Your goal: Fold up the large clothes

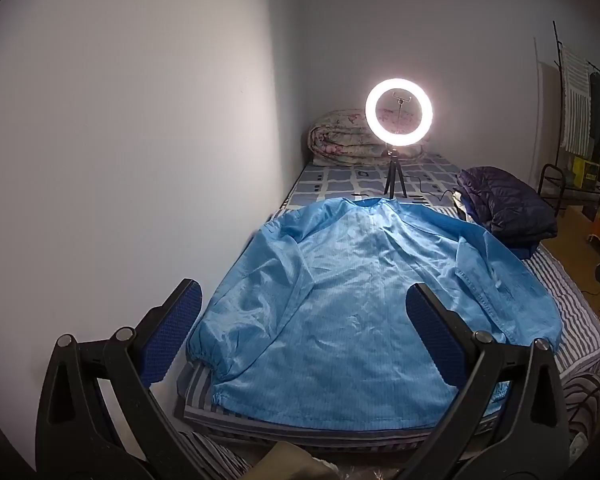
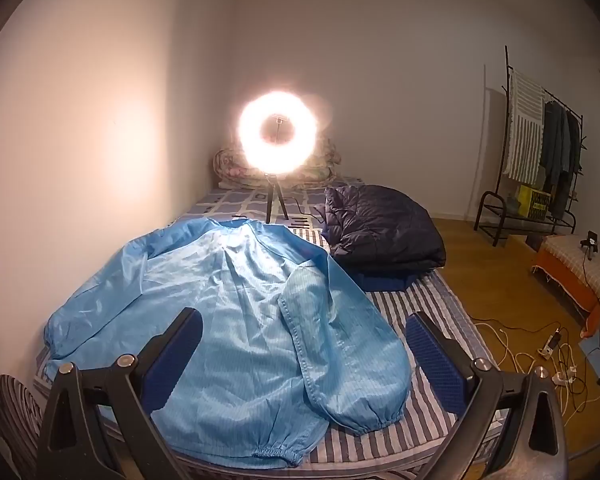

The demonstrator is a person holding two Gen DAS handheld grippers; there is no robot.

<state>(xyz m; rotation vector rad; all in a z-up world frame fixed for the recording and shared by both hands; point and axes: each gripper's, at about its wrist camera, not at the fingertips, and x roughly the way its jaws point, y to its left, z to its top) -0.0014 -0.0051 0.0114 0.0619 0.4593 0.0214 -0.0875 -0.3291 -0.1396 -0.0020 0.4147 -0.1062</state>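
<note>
Left wrist view: the left gripper [image 1: 304, 336] is held above the bed [image 1: 572, 312], jaws apart and empty. The blue jacket [image 1: 340, 300] is spread flat, its left sleeve at the wall-side edge, where slippage is judged possible.

Right wrist view: the right gripper [image 2: 304, 360] is held with jaws apart and empty. The ring light [image 2: 277, 136] beyond the collar is judged at risk of being toppled.

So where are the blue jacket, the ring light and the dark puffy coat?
blue jacket [image 1: 340, 300], left wrist view, middle of its back.
ring light [image 1: 399, 113], left wrist view, centre of the ring.
dark puffy coat [image 2: 380, 228], right wrist view, its quilted top.
</note>
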